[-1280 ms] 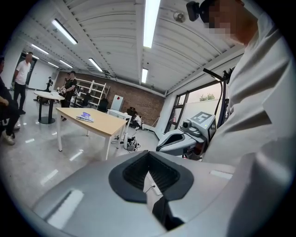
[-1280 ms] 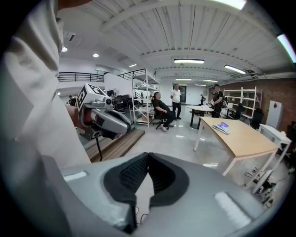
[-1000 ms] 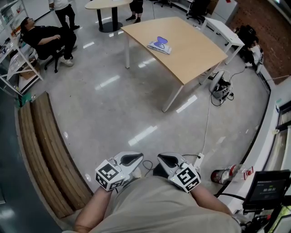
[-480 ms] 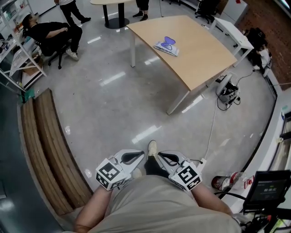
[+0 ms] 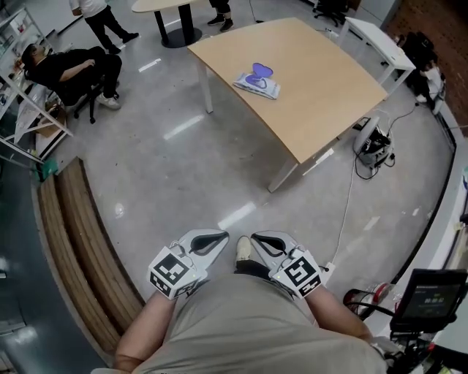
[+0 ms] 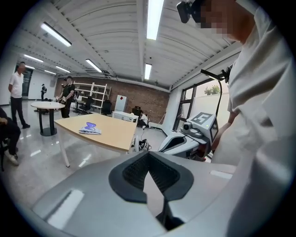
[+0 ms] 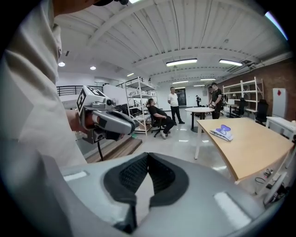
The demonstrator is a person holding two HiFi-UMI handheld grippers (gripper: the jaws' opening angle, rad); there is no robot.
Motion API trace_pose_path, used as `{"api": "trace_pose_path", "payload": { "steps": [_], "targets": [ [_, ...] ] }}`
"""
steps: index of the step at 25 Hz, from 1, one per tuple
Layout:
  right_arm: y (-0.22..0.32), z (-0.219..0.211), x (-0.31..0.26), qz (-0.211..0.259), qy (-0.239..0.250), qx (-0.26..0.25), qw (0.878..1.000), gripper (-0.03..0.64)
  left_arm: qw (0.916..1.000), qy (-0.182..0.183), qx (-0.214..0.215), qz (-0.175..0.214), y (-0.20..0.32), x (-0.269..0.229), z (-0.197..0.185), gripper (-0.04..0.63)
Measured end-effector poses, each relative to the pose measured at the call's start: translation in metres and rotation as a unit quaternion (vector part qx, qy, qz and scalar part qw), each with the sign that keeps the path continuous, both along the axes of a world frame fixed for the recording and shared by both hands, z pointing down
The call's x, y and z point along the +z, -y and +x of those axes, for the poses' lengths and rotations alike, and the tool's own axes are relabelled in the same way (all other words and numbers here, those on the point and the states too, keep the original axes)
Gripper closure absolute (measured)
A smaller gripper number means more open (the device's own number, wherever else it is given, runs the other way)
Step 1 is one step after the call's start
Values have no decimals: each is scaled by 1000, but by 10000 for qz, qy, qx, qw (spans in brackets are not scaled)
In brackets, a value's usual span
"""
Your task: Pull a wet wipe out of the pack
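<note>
The wet wipe pack (image 5: 257, 80), white with a purple flap, lies on the light wooden table (image 5: 322, 80) far ahead of me. It also shows small in the left gripper view as the pack (image 6: 90, 129) and in the right gripper view as the pack (image 7: 222, 132). I hold both grippers close to my body, well short of the table. The left gripper (image 5: 213, 240) and the right gripper (image 5: 260, 239) point toward each other, jaws closed with nothing between them. The left gripper (image 6: 149, 176) and right gripper (image 7: 143, 178) each show their dark pads meeting.
A wooden bench (image 5: 80, 234) runs along the left. A seated person (image 5: 69, 66) and a standing person are at the far left by a round table (image 5: 168, 6). Cables and a device (image 5: 373, 142) lie on the floor right of the table. A screen (image 5: 428, 299) stands at the lower right.
The view has shifted toward the table and the pack sits slightly lower in the picture. My foot has come forward between the grippers. Both grippers stay closed at my waist.
</note>
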State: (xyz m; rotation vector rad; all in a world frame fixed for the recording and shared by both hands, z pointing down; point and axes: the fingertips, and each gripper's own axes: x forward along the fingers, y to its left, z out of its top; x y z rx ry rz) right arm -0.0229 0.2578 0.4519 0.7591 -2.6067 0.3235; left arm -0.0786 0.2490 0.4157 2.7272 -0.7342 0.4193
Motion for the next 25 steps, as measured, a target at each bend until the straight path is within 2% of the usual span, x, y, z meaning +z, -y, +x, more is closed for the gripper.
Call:
{"api": "trace_pose_path", "payload": {
  "steps": [3, 8, 16, 25],
  "targets": [
    [42, 22, 1, 95, 16, -17, 10000, 614, 9999, 59, -4, 132, 39, -4, 22, 591],
    [89, 47, 3, 24, -13, 40, 10000, 614, 9999, 51, -33, 115, 87, -8, 45, 589],
    [153, 45, 10, -93, -63, 192, 9998, 614, 9999, 35, -72, -114, 162, 7, 36, 589],
    [269, 32, 15, -74, -315, 736, 9968, 614, 9987, -110, 504, -28, 289, 13, 27, 590]
  ]
}}
